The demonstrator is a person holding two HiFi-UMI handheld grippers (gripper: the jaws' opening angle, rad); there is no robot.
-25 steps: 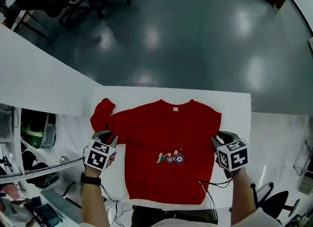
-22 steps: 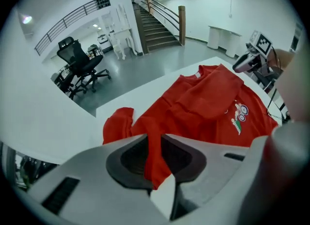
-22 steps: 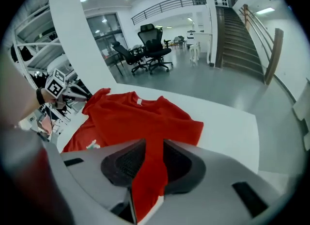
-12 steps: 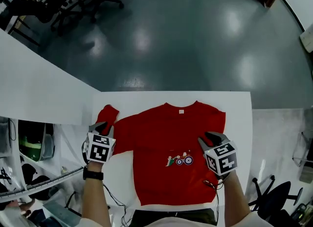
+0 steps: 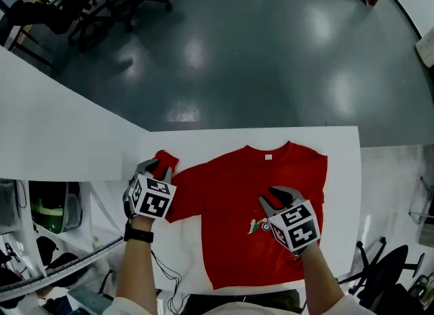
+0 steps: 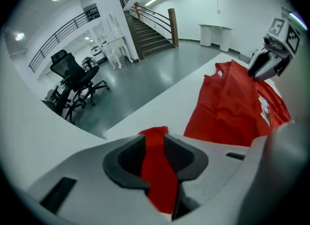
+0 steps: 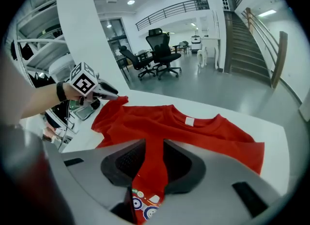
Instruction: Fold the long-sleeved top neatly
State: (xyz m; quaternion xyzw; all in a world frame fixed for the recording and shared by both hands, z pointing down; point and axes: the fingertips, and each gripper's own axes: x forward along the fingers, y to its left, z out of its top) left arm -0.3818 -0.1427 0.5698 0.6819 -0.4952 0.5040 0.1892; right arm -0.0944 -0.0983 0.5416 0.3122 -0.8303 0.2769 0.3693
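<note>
Your right gripper (image 5: 273,197) pinches the top (image 5: 230,191) and has carried its right side inward: side fold underway. Your left gripper (image 5: 153,166), jaws just easing wider, holds the sleeve (image 5: 165,162) at the left edge of the table (image 5: 203,142).

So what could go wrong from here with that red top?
1. The left gripper's jaws have just been opening with the sleeve between them; it could drop bunched, not flat.
2. The right gripper pulls a fold of the red top across its middle; the wrinkled cloth could crease crooked.
</note>
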